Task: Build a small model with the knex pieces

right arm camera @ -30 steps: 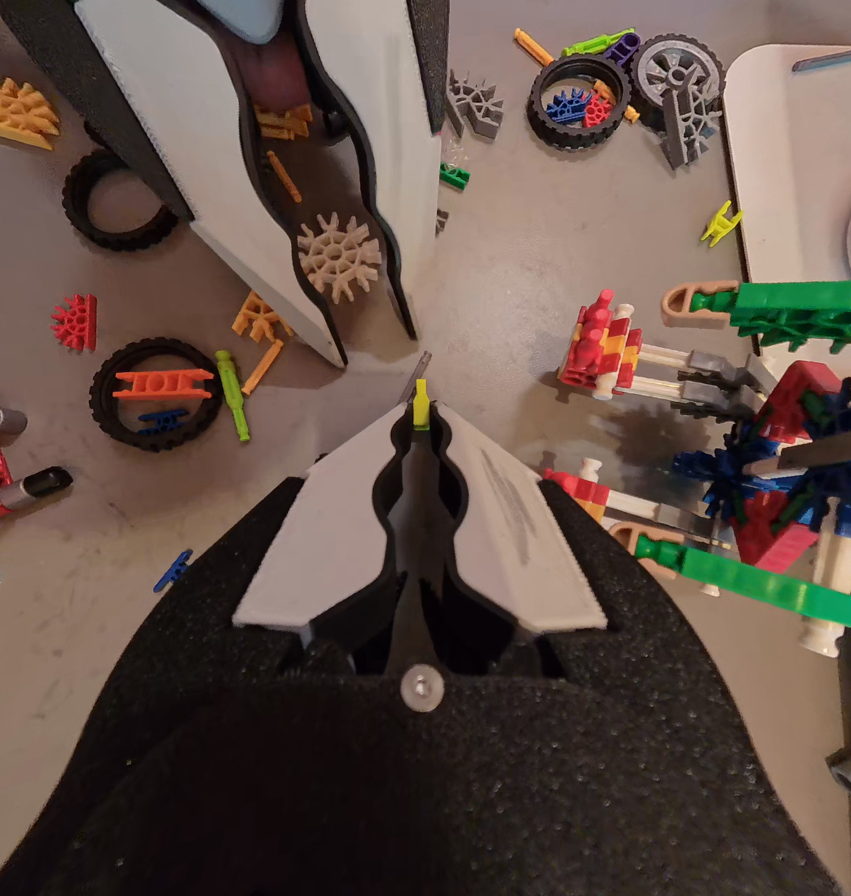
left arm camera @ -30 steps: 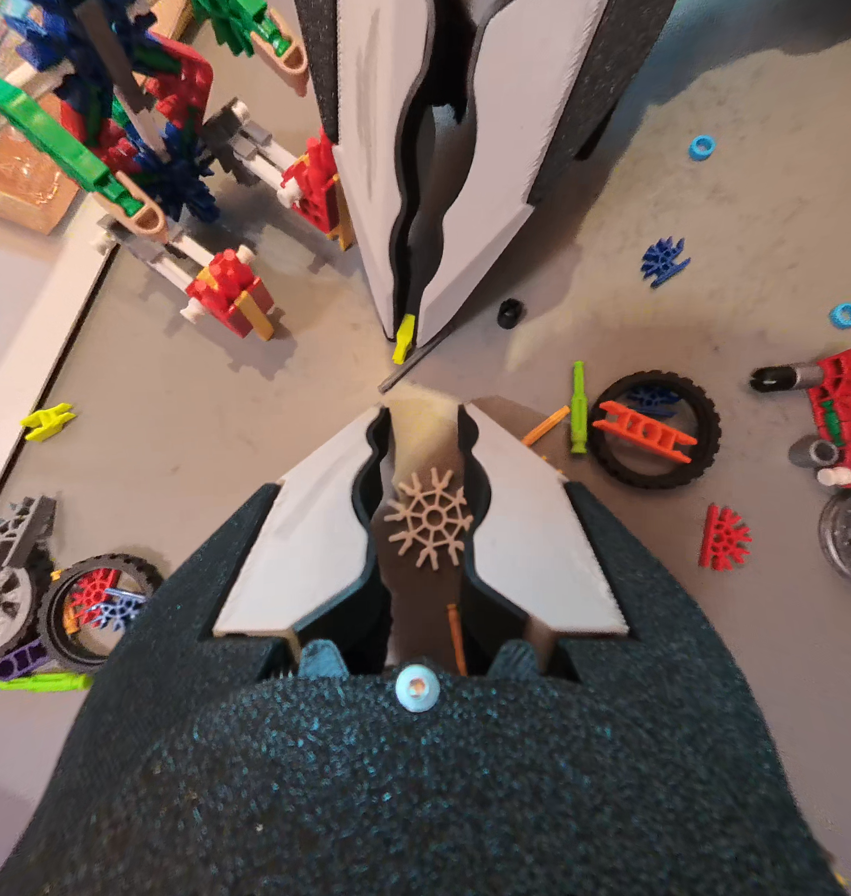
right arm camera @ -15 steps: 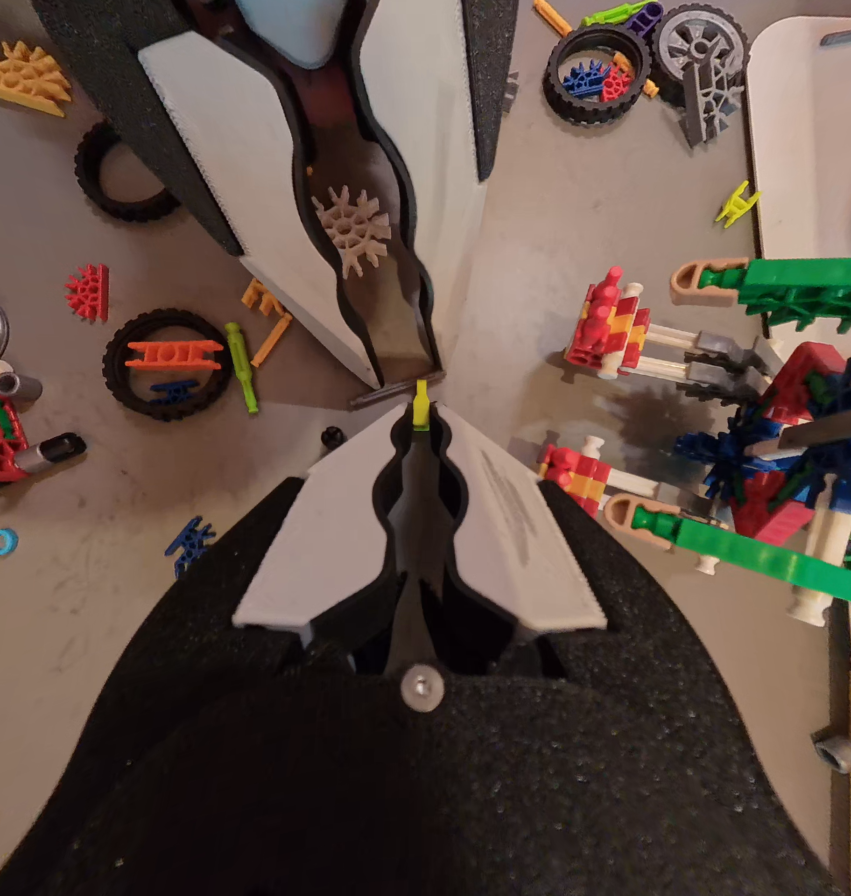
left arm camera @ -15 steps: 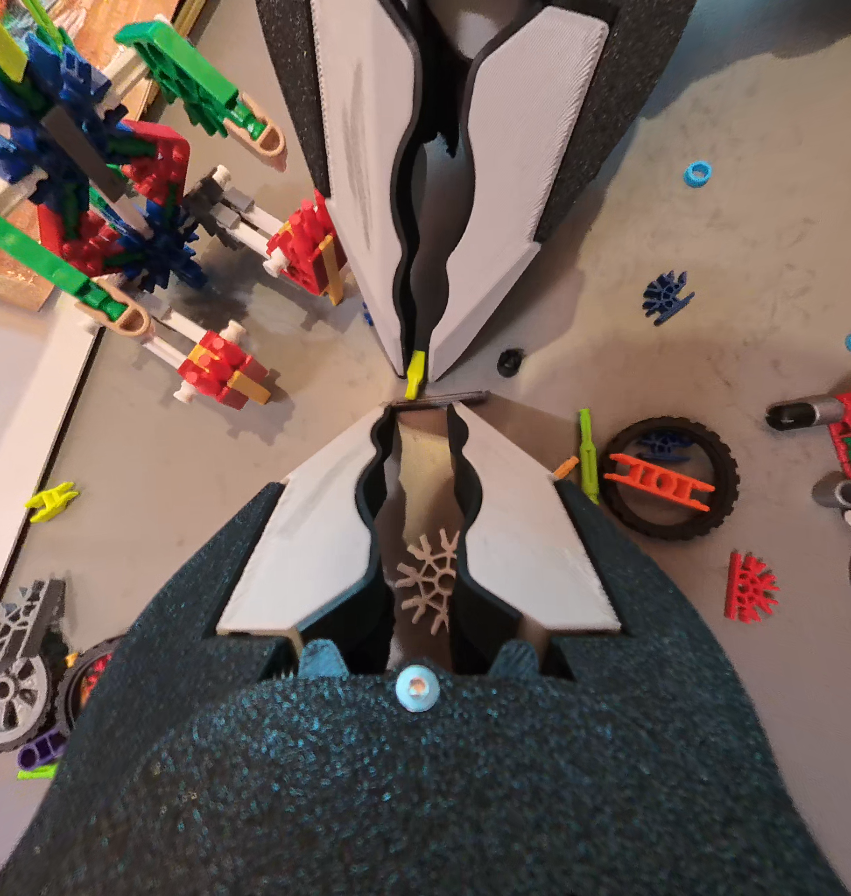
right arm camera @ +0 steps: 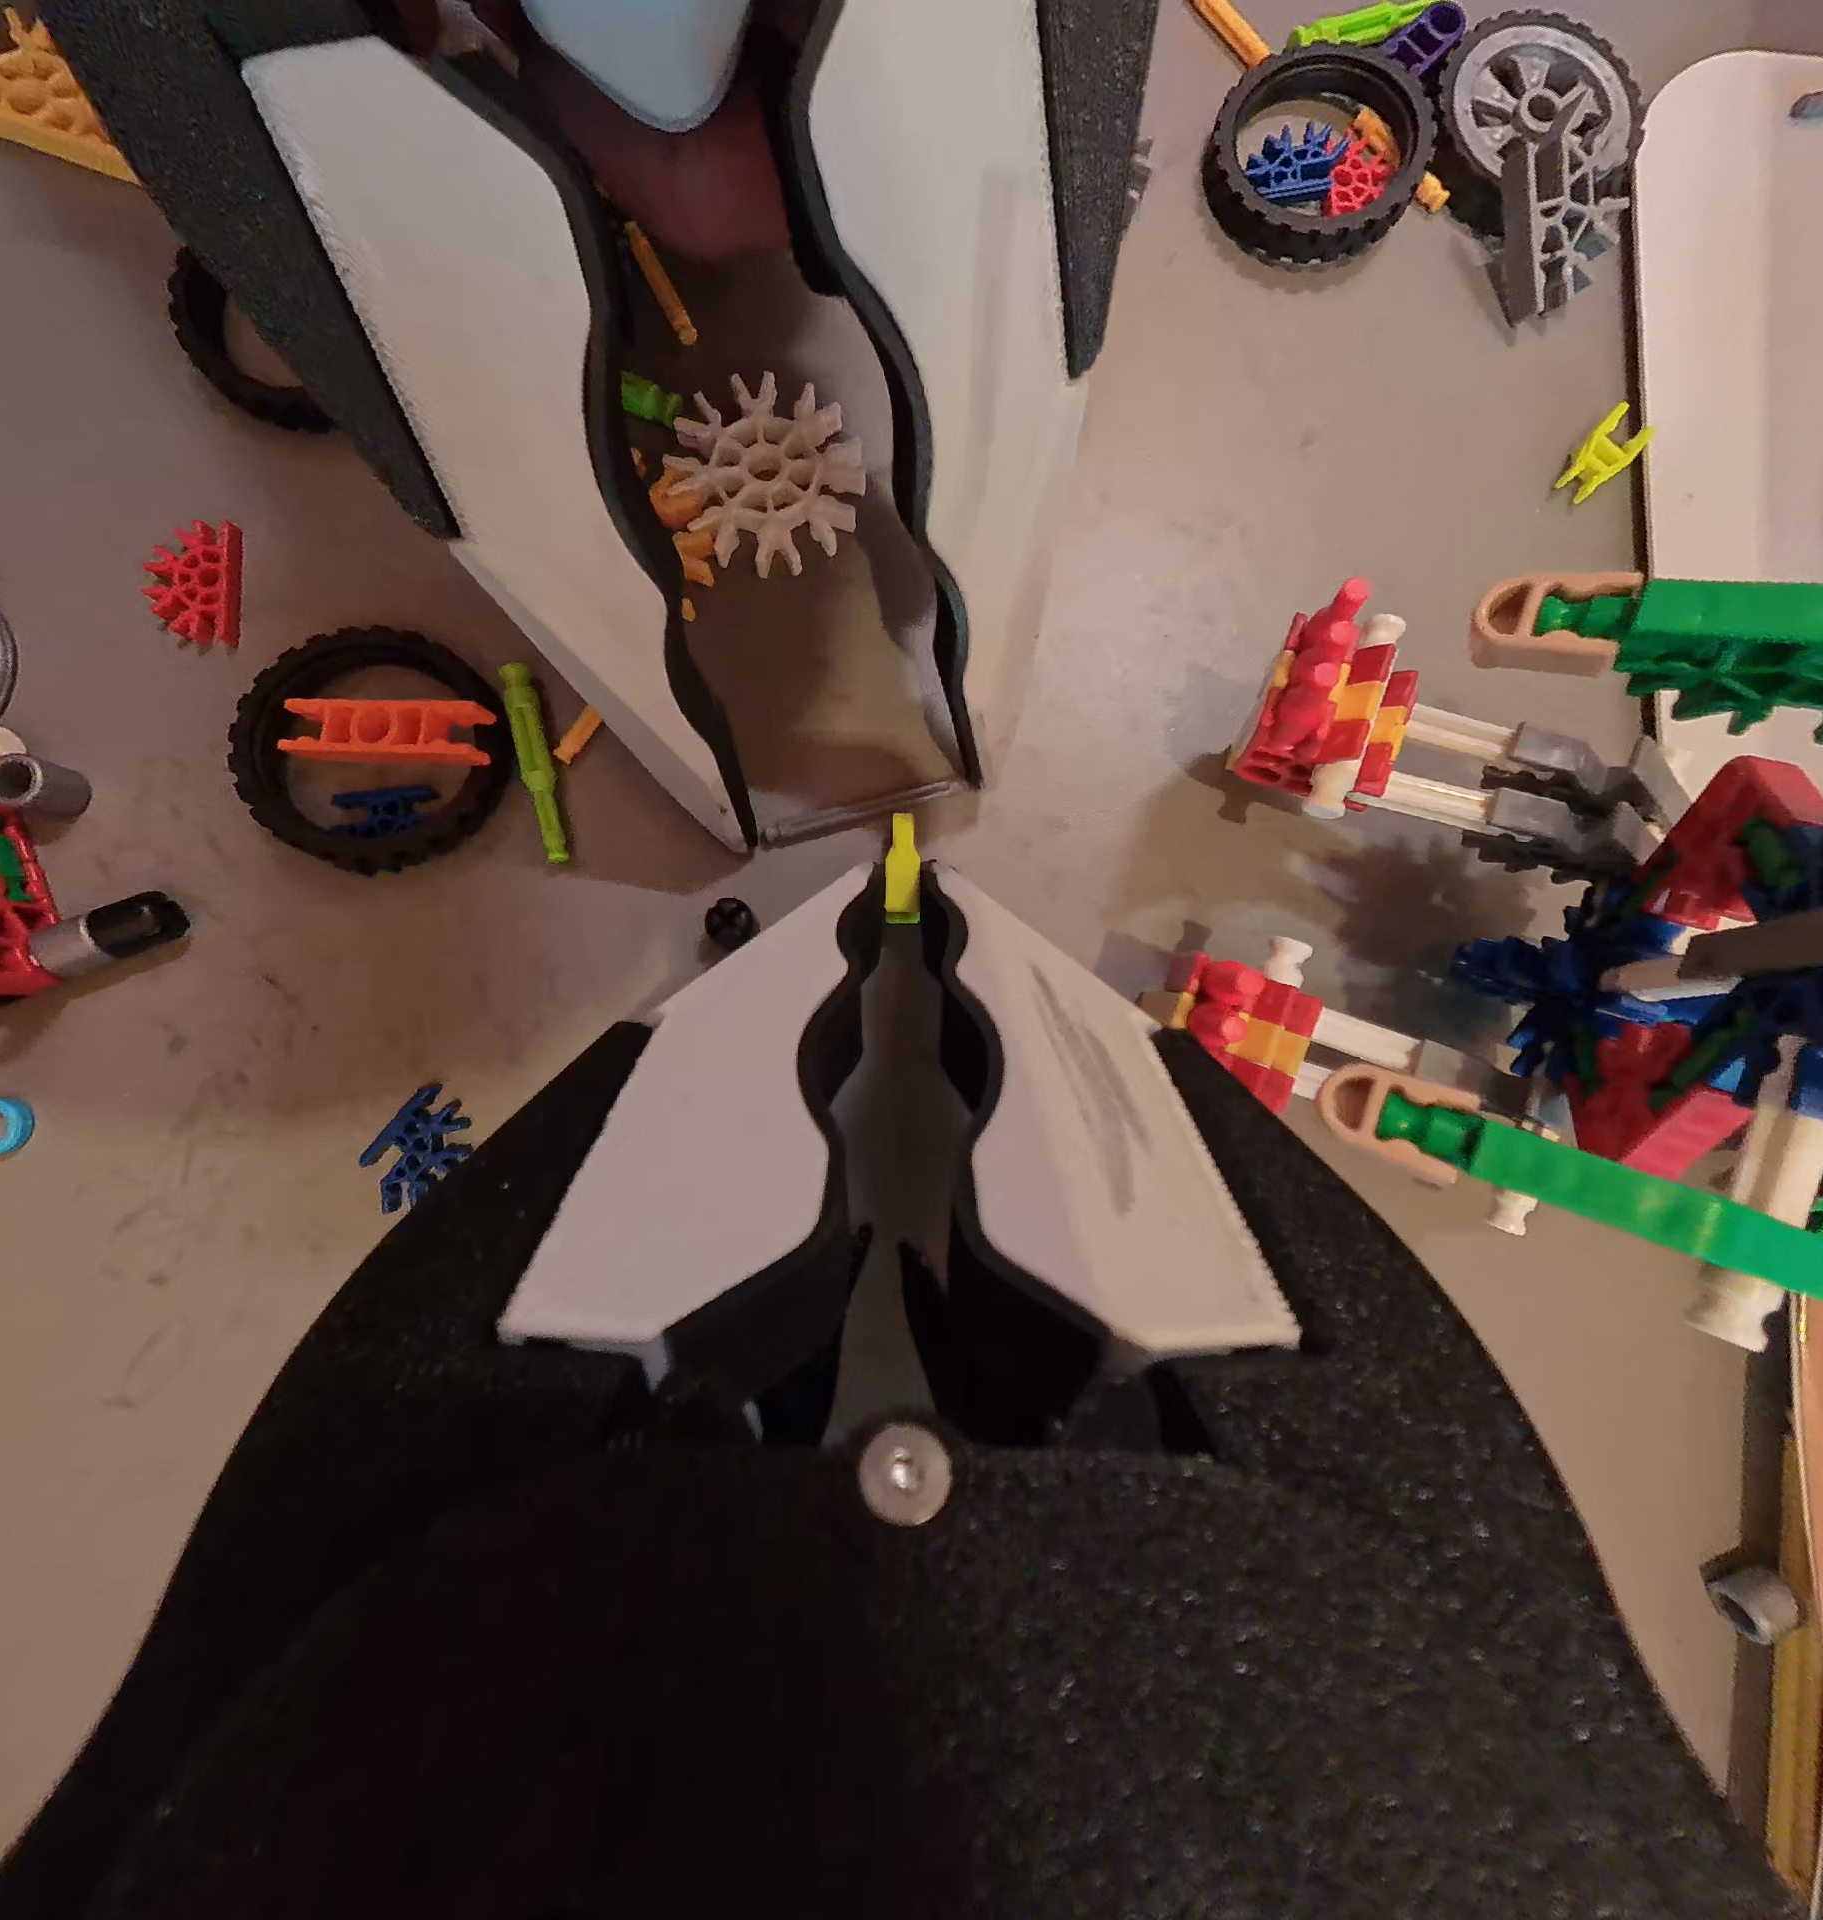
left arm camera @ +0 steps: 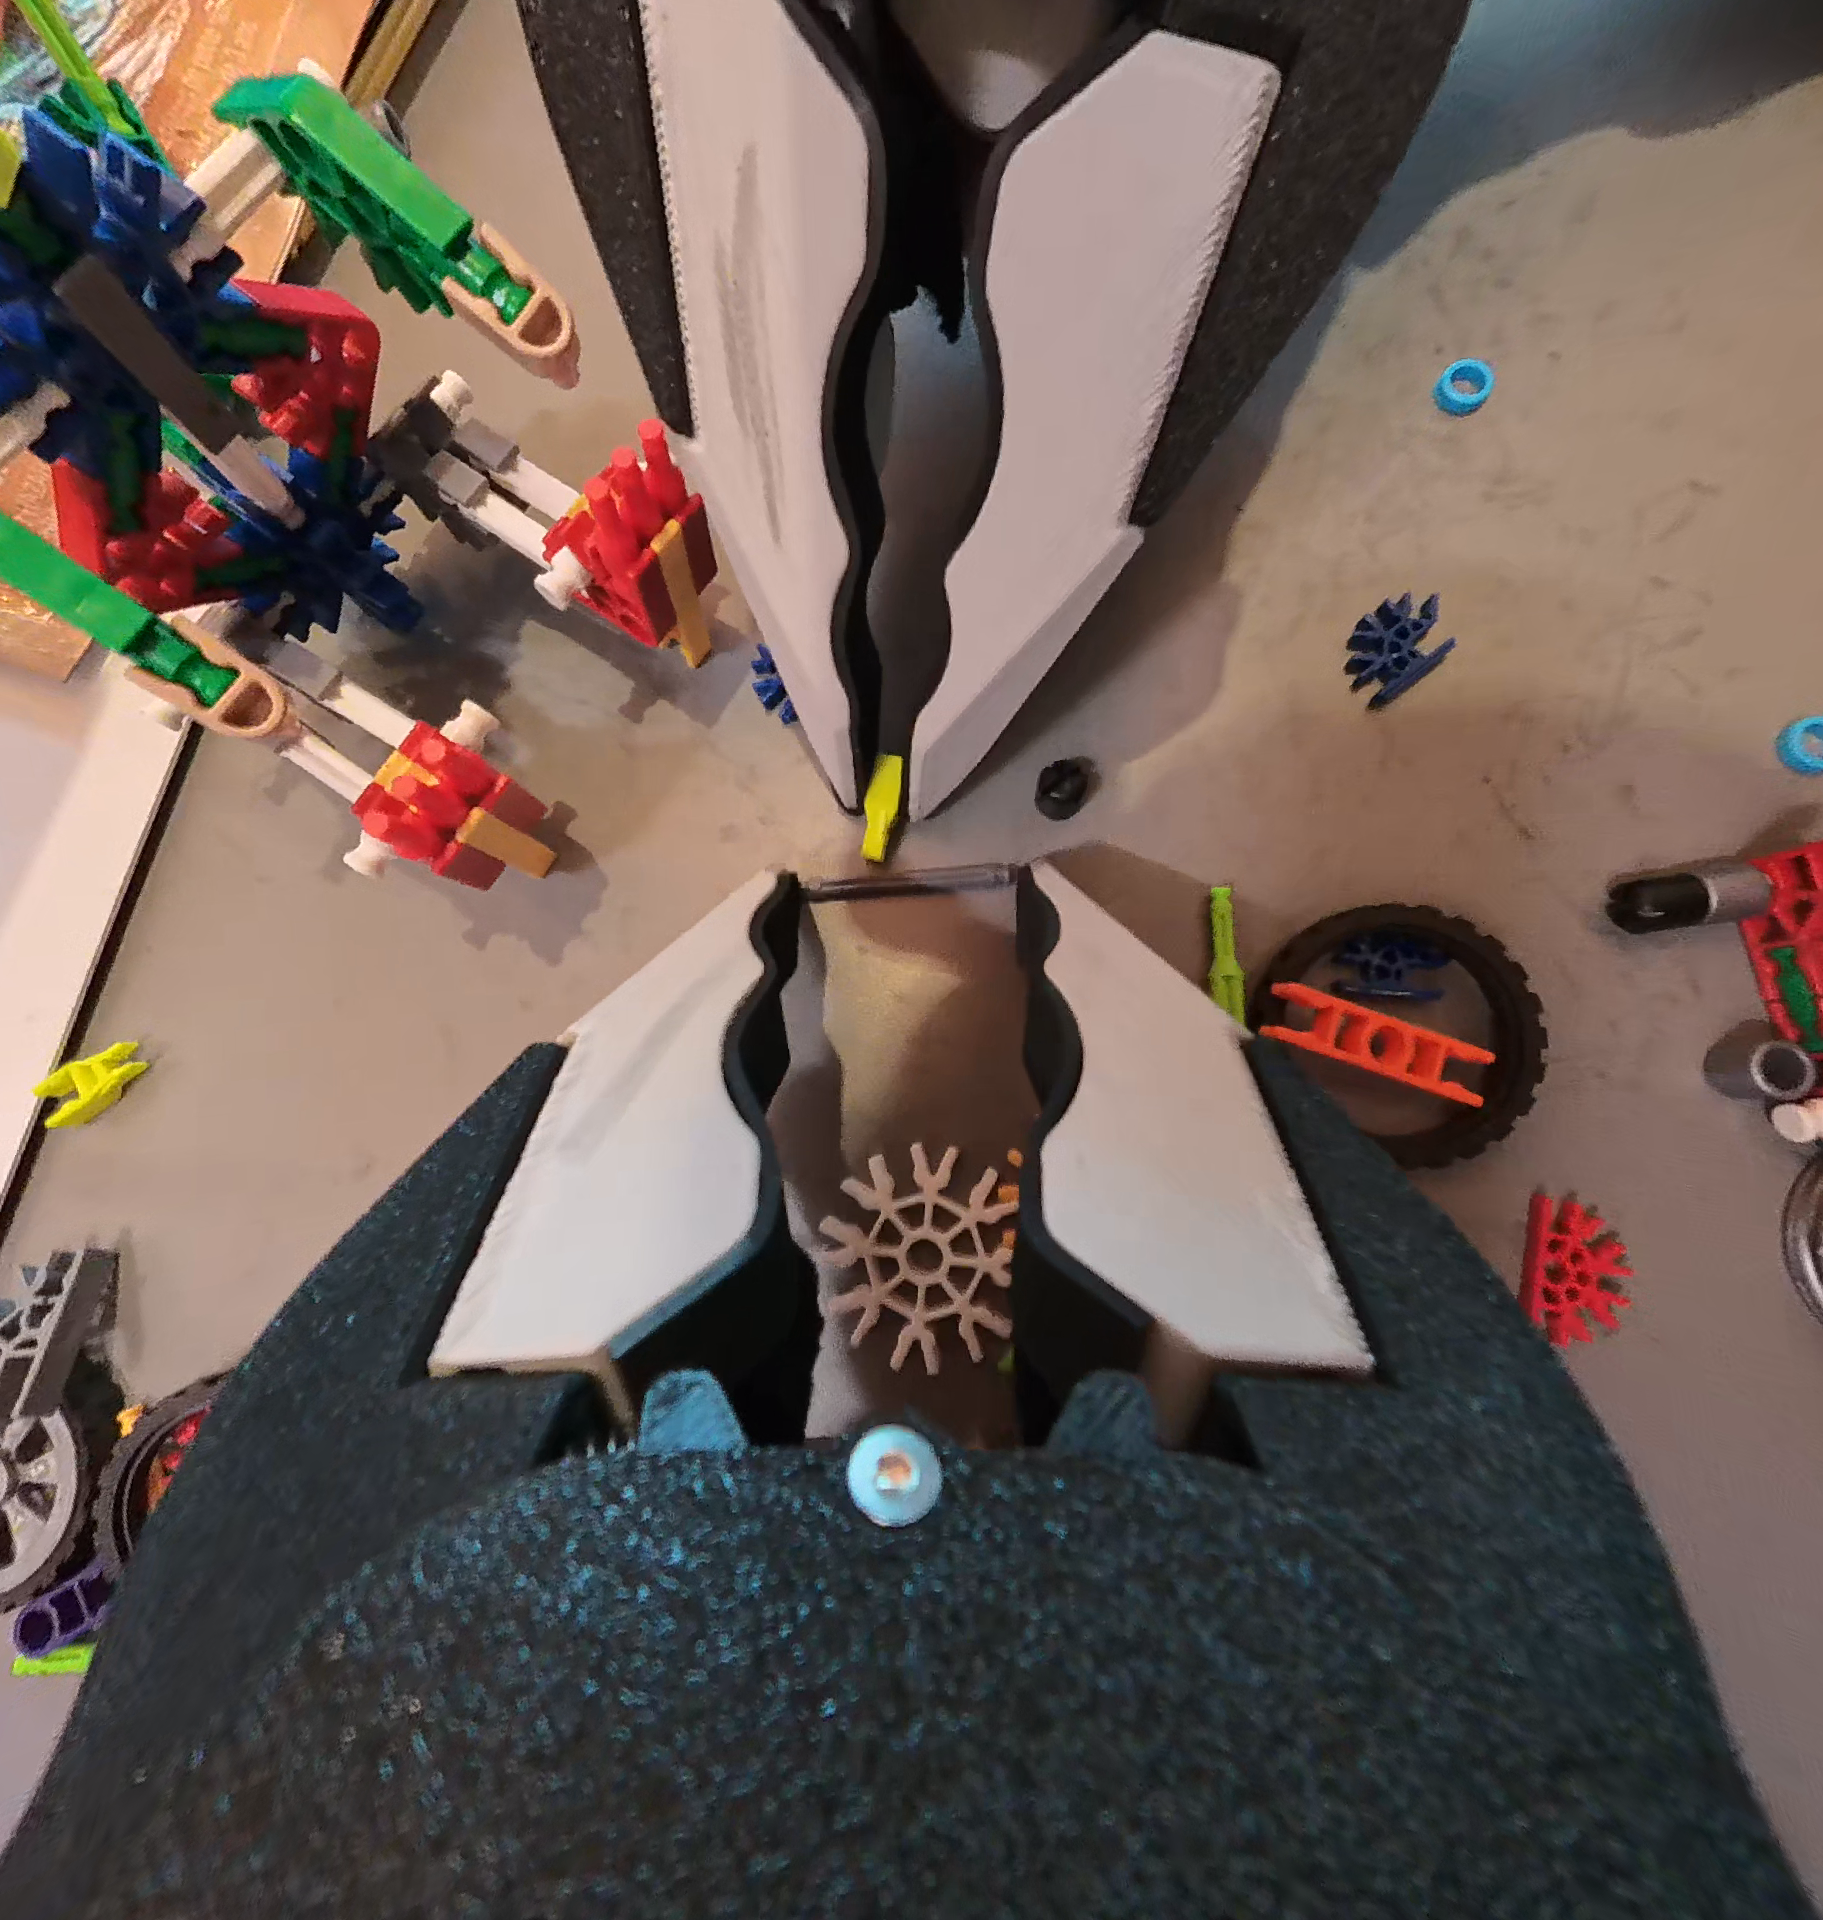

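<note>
Two grippers face each other tip to tip above a grey table (left arm camera: 1509, 520). Loose parts counted in the left wrist view: two light-blue rings (left arm camera: 1463, 387), one blue connector (left arm camera: 1395, 649), one red fan-shaped connector (left arm camera: 1574, 1283), one black tyre (left arm camera: 1400, 1117) with an orange piece (left arm camera: 1369, 1055) inside, one tan snowflake connector (left arm camera: 917, 1257).

The left gripper (left arm camera: 909, 881) has its jaws set a moderate way apart, with a thin dark rod (left arm camera: 912, 883) spanning tip to tip — it appears clamped by its two ends. The rod is slim, straight, dark grey and lies crosswise. The snowflake connector lies on the table under the gap between this gripper's fingers.

The right gripper (right arm camera: 900, 883) has its jaws nearly closed, pinching a short yellow-green rod (right arm camera: 901, 878) whose end projects past the fingertips. That end sits just beside the middle of the dark rod; contact cannot be confirmed.

A multicoloured assembled model (right arm camera: 1665, 935) stands to the right gripper's right — green, blue, red, white parts.
</note>
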The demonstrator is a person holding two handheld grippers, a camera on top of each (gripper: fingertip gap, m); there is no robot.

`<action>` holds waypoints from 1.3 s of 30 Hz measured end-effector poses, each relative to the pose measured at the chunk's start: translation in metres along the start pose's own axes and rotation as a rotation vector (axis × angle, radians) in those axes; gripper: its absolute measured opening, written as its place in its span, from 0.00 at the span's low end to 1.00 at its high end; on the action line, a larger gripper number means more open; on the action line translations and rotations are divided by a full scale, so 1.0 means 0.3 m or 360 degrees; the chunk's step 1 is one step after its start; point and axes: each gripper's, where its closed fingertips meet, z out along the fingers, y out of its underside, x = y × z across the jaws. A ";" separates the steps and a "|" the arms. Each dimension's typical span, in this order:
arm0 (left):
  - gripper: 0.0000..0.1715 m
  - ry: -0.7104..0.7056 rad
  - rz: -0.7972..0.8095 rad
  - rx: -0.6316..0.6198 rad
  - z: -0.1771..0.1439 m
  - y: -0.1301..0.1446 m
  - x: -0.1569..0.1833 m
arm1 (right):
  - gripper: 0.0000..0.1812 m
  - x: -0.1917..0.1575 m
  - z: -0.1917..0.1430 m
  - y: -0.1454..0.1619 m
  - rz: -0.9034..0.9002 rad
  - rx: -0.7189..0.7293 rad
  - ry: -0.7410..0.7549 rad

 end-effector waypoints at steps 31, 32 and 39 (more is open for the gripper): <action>0.30 0.0003 0.0126 -0.0065 -0.013 0.015 -0.039 | 0.03 -0.012 0.002 -0.004 -0.0021 0.0016 -0.0024; 0.30 0.0027 0.0128 -0.0056 -0.012 0.012 -0.035 | 0.03 -0.012 0.002 -0.004 -0.0021 0.0017 -0.0024; 0.25 0.0149 0.0155 -0.0077 -0.012 0.021 -0.032 | 0.03 -0.012 0.003 -0.005 -0.0014 0.0026 -0.0030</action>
